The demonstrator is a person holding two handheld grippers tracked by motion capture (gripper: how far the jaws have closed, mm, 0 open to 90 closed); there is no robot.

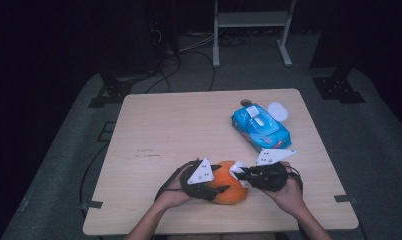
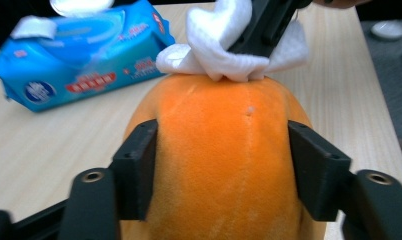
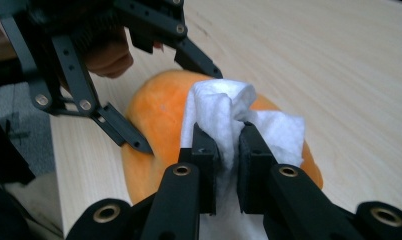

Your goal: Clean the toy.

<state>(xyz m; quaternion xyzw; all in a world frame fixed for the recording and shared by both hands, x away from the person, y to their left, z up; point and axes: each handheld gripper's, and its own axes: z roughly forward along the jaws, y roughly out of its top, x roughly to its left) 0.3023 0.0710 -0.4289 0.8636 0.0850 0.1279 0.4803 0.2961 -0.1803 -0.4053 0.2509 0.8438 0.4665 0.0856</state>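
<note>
- The orange fruit [image 1: 228, 188] is seen lying on the table [image 1: 179, 130], near its front edge.
- It is clamped on both flanks by the left tongs [image 2: 223, 170], whose jaws are pressed against its skin.
- A white wipe [image 3: 229, 112] is pinched in the closed right tongs [image 3: 229, 150] and held against the fruit's top.
- A blue wipes pack [image 1: 260, 127] is seen farther back, well apart.

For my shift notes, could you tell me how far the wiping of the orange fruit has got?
Done: a white wipe is out of the blue pack and pinched in the right tongs. In hand: left tongs clasp the orange fruit while the wipe presses its top. Left: the remaining surface.
</note>
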